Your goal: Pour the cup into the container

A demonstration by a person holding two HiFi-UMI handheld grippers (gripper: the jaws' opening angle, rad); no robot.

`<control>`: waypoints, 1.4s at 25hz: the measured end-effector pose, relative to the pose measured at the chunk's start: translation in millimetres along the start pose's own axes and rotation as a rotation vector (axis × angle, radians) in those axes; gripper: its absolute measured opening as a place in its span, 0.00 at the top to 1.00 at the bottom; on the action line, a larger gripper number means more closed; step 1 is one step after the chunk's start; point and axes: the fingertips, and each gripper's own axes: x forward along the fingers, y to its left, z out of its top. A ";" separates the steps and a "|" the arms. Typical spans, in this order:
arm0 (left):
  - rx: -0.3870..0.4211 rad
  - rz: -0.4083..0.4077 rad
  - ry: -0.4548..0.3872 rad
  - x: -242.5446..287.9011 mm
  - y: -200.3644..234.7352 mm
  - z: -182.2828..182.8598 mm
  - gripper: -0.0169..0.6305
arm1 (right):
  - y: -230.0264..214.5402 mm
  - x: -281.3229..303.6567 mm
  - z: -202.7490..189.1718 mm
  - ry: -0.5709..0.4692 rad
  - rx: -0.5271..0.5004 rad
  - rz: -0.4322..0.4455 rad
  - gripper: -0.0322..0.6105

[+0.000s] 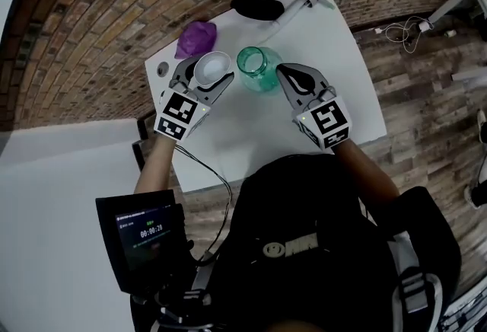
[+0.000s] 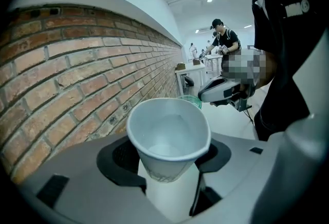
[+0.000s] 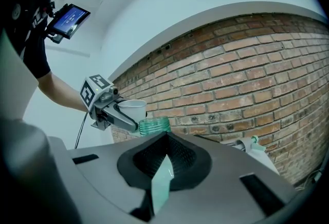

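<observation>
Squeezing the white cup (image 2: 168,135) by its sides, the left gripper (image 1: 206,76) held it near the green container (image 1: 259,70) on the table (image 1: 335,41). The right gripper (image 3: 165,141), jaws together and empty, sat beside it. A slow tilt with the lip over the mouth looked safest.

Open table (image 1: 251,136) front, green container (image 1: 257,70) centre, purple cloth (image 1: 196,37), spray bottle (image 1: 300,1) behind

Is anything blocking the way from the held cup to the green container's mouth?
Nothing visible: the cup in the left gripper sits right beside the open green container; the right gripper stands on its other side.
</observation>
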 end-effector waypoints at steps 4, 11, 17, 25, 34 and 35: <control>0.049 -0.027 0.041 0.8 0.1 2.6 0.53 | -1.9 5.5 0.4 -0.004 0.012 0.003 0.96; 0.139 -0.065 0.092 3.9 -2.6 10.0 0.53 | -0.7 13.1 0.0 -0.005 0.017 0.009 0.96; 0.218 -0.073 0.159 8.5 -6.3 12.9 0.53 | -4.5 14.1 2.0 -0.007 0.018 0.004 0.96; 0.285 -0.087 0.225 11.5 -7.7 14.3 0.53 | -6.3 11.7 1.3 0.002 0.025 0.001 0.96; 0.327 -0.084 0.290 12.8 -4.4 9.0 0.53 | -4.7 13.0 0.0 0.002 0.028 0.001 0.96; 0.334 -0.083 0.297 12.5 -4.3 8.5 0.53 | -4.5 13.1 -0.1 0.002 0.029 0.001 0.96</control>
